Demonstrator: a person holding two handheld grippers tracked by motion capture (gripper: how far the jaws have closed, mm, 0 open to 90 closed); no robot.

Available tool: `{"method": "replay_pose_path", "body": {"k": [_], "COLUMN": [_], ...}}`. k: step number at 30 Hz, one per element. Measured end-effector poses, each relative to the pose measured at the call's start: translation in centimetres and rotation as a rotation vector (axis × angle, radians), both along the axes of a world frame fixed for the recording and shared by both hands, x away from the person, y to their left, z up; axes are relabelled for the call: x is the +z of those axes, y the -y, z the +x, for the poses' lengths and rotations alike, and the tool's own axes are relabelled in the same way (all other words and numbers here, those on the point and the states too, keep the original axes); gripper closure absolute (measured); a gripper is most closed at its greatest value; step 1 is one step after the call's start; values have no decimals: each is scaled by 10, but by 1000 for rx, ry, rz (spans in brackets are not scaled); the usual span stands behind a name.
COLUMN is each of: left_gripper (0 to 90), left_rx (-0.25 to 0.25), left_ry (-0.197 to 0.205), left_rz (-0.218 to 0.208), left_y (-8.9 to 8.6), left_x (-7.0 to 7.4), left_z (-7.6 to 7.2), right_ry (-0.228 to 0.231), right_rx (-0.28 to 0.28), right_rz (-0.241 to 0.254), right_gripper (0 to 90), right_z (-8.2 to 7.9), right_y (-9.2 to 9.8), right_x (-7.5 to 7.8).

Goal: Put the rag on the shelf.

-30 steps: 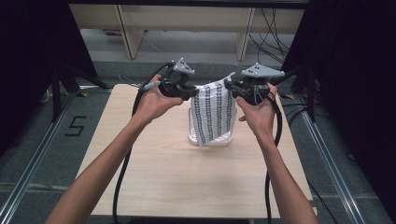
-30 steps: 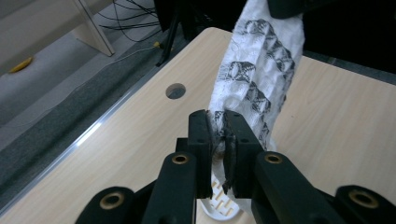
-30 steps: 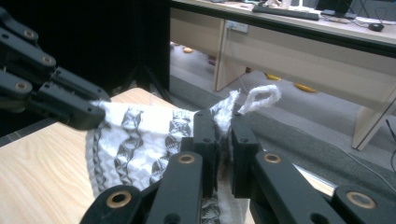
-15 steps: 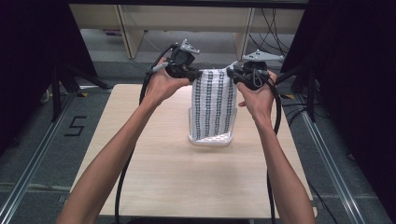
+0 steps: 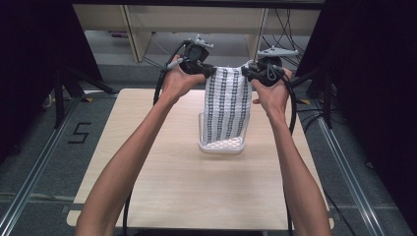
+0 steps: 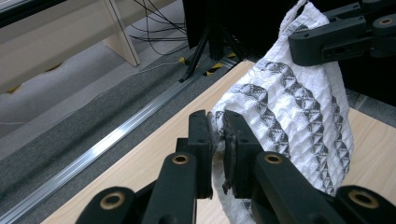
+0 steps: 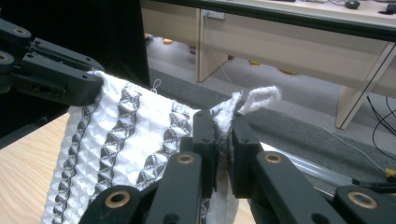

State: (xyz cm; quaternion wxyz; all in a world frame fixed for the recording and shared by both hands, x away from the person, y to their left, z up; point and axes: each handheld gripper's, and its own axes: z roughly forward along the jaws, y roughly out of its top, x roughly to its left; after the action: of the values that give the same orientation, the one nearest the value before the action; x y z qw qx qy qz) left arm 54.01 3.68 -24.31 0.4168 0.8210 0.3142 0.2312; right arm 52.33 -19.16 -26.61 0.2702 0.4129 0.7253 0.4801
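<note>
While pinched at both top corners, white waffle-weave towel with grey stripes (image 5: 226,105) hanging flat over clear plastic tray (image 5: 201,129) near table's (image 5: 147,172) far edge; left gripper (image 5: 209,72), right gripper (image 5: 246,73) clamped tight on cloth, probably spreading it for folding.

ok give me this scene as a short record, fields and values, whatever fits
work in hand: a white towel with dark stripes held up, spread between two grippers
left gripper: shut on the towel's top left corner
right gripper: shut on the towel's top right corner
towel's lower end: hangs into a clear tray
tray: on the wooden table, toward its far side
towel's hang: roughly flat, upright, stripes running top to bottom
floor mark: a 5 left of the table
</note>
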Motion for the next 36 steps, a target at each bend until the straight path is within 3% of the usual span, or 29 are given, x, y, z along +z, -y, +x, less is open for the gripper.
{"method": "replay_pose_path", "body": {"k": [9, 19, 25, 36], "left_gripper": [817, 804, 799, 799], "left_rx": [41, 44, 54, 81], "left_ry": [-17, -52, -57, -105], "left_rz": [-21, 27, 34, 15], "left_y": [-1, 3, 6, 5], "left_x": [-6, -19, -26, -54], "left_z": [11, 20, 24, 35], "right_ry": [-28, -85, -113, -158], "right_rx": [-9, -19, -26, -31], "right_rz": [2, -12, -28, -45], "right_gripper": [842, 828, 822, 814], "right_z": [13, 26, 30, 40], "right_y": [-5, -5, -6, -6], "right_x": [-4, -19, -28, -44]}}
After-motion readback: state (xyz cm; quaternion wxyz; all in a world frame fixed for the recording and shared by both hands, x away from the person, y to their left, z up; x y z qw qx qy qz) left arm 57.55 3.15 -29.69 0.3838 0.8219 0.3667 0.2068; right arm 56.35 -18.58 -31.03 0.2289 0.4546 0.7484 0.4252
